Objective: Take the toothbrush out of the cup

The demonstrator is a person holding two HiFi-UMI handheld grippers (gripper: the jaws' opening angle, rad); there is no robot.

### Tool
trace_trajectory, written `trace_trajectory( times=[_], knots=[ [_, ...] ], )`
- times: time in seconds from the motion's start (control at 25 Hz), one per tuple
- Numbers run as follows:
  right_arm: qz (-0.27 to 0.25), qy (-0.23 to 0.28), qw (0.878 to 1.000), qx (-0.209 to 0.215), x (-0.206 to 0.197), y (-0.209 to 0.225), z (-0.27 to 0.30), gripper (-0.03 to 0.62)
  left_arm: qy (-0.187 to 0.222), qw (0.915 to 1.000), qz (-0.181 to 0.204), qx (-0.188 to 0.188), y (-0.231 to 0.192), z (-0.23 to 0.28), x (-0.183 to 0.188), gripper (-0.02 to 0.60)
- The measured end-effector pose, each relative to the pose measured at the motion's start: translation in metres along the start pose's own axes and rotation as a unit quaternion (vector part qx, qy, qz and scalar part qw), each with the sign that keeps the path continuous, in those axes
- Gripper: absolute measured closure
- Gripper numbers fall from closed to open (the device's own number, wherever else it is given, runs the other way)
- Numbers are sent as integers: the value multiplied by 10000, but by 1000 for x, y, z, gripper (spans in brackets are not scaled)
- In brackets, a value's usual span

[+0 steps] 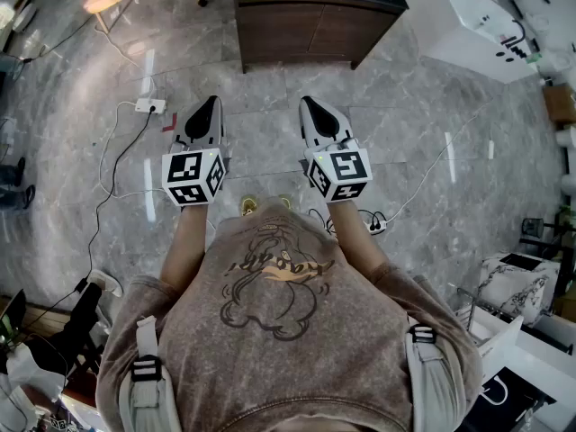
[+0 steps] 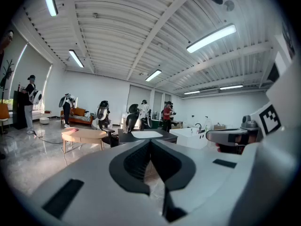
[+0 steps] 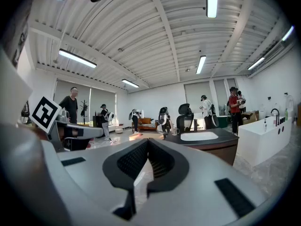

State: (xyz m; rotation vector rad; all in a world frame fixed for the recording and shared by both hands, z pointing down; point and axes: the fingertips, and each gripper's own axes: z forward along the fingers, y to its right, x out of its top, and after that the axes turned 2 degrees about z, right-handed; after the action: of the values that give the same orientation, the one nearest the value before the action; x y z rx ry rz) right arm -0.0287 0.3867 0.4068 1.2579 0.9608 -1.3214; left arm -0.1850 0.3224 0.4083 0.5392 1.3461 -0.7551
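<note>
A white power strip (image 1: 148,106) lies on the grey stone floor (image 1: 261,79) just off the outer side of the left gripper (image 1: 211,103), with thin cables (image 1: 117,165) trailing back from it toward the person. The left gripper is held out over the floor, nearly level. In the left gripper view its two dark jaws are pressed together with nothing between them. Its marker cube (image 1: 193,177) sits at the rear, against the sleeve of a brown printed sweatshirt (image 1: 279,331).

Ahead of this gripper and to its left stands a low wooden table (image 2: 83,134), with an orange sofa (image 2: 79,113) and several standing people further off.

Straight ahead of both grippers, well beyond their tips, is a dark desk (image 1: 306,21) with a white basin (image 2: 146,134) set in its top.

The right gripper (image 1: 308,103) is held beside the left one, apart from it and pointing the same way. The right gripper view shows its jaws fully closed and empty. Its own marker cube (image 1: 339,172) is at the back, and a second power strip (image 1: 376,226) lies on the floor behind it and to its right.

Ahead and to the right of this gripper stands a white cabinet (image 1: 472,25).

None of the views lets me tell where the toothbrush or the cup is.
</note>
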Motion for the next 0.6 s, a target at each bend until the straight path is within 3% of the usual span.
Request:
trace_trajectory(
  times=[0.36, 0.6],
  knots=[
    [293, 221, 9992, 172, 3, -11, 10, 576, -24, 10000, 27, -31, -16, 3, -1, 565],
    [274, 326, 9991, -23, 2, -14, 11, 576, -31, 9998, 110, -156, -30, 4, -4, 565]
  ],
)
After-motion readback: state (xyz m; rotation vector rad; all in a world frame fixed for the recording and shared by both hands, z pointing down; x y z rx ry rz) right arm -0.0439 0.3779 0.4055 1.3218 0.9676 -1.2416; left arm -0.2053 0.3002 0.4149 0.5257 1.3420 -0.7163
